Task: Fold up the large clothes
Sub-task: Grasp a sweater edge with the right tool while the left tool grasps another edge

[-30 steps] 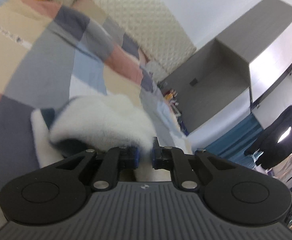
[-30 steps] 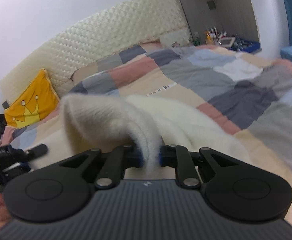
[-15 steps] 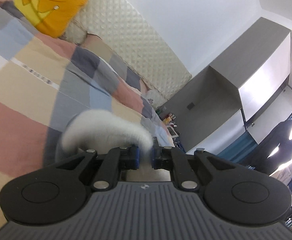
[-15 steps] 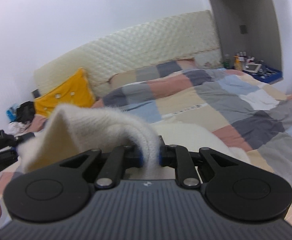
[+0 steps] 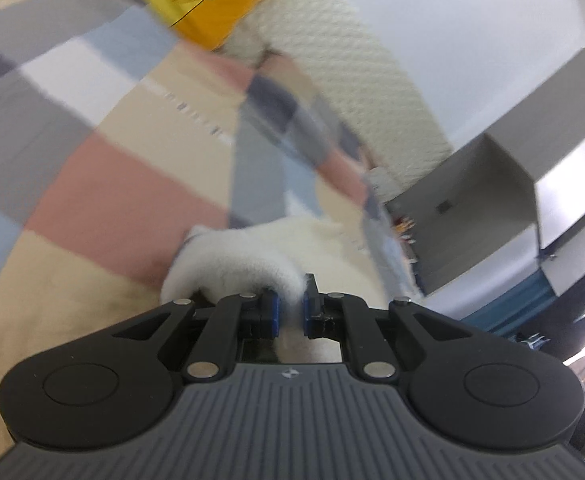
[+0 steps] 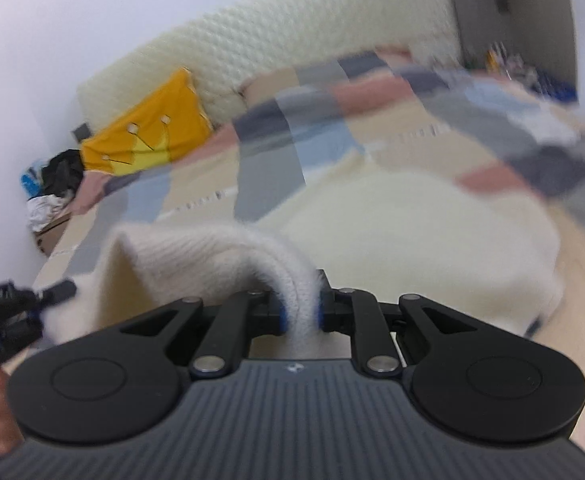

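Underneath, patchwork quilt, yellow pillow, quilted cream headboard.

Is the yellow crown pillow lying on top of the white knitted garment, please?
No, the yellow pillow leans at the headboard, well apart from the white garment.
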`<state>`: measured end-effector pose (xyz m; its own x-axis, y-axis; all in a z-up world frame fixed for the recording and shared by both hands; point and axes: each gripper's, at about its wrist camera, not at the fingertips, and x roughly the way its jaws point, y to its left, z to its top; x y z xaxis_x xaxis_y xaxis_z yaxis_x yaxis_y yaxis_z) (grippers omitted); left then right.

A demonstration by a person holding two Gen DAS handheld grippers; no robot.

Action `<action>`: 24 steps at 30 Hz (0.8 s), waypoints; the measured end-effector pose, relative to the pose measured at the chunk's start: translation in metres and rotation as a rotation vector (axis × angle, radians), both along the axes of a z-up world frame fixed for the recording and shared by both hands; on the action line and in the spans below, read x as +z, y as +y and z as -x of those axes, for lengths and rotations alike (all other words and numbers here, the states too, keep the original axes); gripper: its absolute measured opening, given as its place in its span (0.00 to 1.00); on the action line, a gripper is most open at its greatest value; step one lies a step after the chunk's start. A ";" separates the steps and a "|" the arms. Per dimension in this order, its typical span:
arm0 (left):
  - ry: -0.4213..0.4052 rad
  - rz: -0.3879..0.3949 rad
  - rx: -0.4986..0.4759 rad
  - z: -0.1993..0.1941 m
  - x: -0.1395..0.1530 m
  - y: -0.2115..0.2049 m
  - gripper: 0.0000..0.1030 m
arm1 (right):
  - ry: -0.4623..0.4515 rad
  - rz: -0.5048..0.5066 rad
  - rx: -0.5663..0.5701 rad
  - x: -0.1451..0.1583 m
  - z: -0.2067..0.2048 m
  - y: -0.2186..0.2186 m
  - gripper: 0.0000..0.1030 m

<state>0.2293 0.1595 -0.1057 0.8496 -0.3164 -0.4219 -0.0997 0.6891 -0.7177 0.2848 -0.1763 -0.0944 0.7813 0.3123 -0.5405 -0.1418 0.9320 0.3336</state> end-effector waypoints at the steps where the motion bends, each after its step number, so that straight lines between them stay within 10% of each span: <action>1: 0.017 -0.010 0.005 -0.004 -0.008 0.003 0.12 | 0.030 -0.010 -0.011 -0.011 -0.004 0.006 0.16; 17: 0.200 -0.095 -0.002 -0.039 -0.086 0.018 0.14 | 0.209 -0.066 -0.038 -0.103 -0.027 0.023 0.17; 24: 0.147 -0.066 -0.049 -0.022 -0.064 0.002 0.60 | 0.171 -0.033 0.011 -0.099 -0.023 0.028 0.17</action>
